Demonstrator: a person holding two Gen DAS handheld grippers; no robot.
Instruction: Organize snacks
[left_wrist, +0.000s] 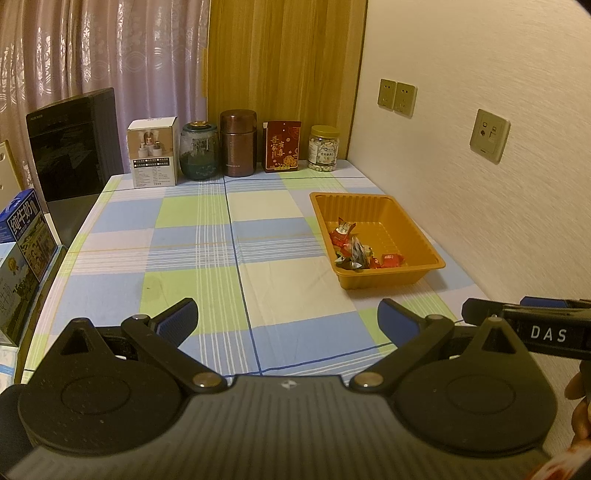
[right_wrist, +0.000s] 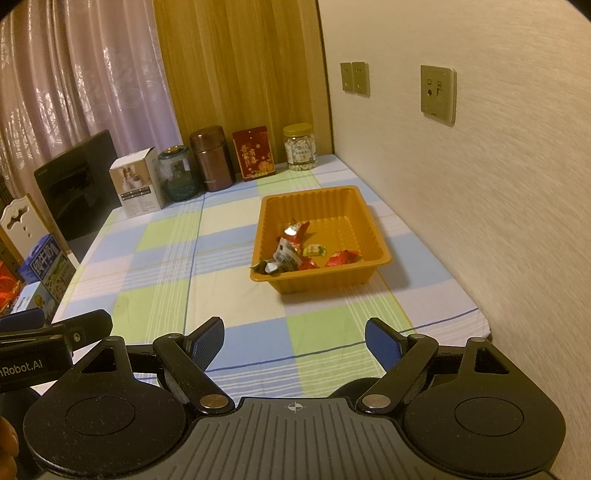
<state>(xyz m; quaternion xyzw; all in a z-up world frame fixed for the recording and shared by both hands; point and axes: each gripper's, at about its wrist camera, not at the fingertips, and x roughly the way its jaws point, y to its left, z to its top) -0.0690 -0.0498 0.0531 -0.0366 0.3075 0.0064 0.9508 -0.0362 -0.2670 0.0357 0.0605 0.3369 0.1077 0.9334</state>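
With both sets of fingers spread and holding nothing, I hold the left gripper (left_wrist: 287, 321) and right gripper (right_wrist: 294, 341) over bare checked cloth (left_wrist: 207, 258). Near the wall (right_wrist: 480, 184), the orange tray (right_wrist: 369, 218) holds wrapped snacks (right_wrist: 295, 251); I cannot read their labels.

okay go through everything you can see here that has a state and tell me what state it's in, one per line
left gripper: open, holding nothing
right gripper: open, holding nothing
orange tray: upright on the tablecloth, holds wrapped candies, far from full
wrapped candies: lying loose in the tray's near part
clear jar with yellow lid: lid on, nearly full
brown canister: upright, closed
green jar: lid on
red box: standing upright
white box: closed
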